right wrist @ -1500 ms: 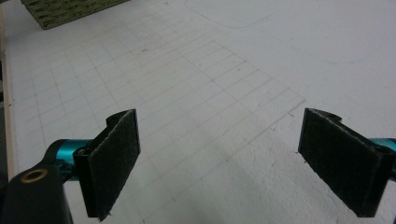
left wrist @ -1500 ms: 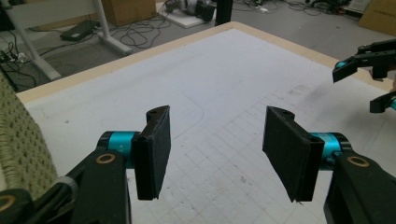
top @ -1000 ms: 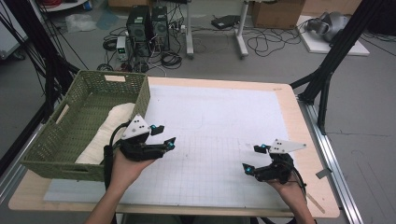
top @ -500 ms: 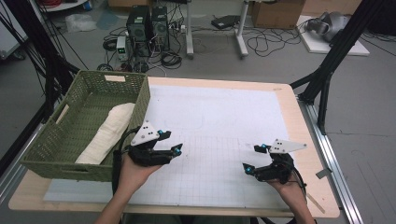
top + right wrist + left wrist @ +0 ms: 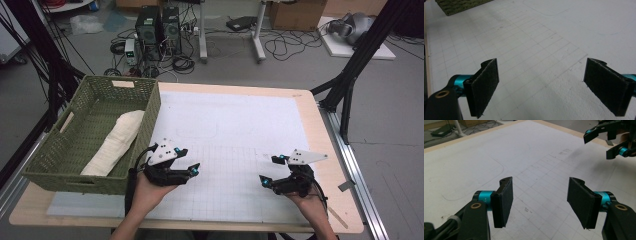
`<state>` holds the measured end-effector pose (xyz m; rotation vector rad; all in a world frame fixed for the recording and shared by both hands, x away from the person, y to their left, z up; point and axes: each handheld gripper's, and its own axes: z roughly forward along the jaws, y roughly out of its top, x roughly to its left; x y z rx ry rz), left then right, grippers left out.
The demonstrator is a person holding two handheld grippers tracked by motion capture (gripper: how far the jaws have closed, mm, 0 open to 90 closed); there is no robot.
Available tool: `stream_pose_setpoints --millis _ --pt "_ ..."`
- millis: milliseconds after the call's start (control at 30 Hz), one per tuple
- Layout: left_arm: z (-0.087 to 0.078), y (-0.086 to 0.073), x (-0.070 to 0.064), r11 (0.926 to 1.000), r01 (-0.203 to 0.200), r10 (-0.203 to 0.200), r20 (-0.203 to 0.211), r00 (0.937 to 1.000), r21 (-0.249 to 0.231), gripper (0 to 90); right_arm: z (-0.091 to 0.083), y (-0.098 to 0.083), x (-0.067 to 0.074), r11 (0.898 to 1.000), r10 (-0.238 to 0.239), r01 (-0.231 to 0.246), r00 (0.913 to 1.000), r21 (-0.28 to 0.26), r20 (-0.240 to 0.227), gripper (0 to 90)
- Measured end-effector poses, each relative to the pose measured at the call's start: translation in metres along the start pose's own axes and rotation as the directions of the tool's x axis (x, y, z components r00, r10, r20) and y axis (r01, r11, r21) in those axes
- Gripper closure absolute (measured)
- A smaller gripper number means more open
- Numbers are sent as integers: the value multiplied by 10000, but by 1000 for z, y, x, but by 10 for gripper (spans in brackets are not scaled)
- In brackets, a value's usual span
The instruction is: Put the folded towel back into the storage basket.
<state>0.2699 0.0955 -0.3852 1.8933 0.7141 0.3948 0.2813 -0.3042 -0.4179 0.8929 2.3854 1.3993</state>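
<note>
To the left of my left gripper sits the green basket, and the rolled white cloth lies inside it, lengthwise along the wall nearer that gripper. I judge the roll light and soft, likely to sag and come unrolled if I pinch one end, so I would take it across the middle, where the bundle is thickest; the woven wall between it and my gripper means reaching in from above. My left gripper hangs just beside the basket with its jaws apart, having just been opening, and nothing is between the pads. Well to the right, my right gripper rests low with its jaws also wide apart and empty. Under both lies a white gridded mat on the wooden bench, flat and matte. Beyond the bench are computer towers, loose cables and black frame legs.
</note>
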Motion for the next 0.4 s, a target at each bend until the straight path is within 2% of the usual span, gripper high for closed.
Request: stream_pose_setpoints --millis 400 --pt "2 -14 -3 10000 26 -26 94 10000 93 371 0 0 2 9999 -100 100 10000 26 4 122"
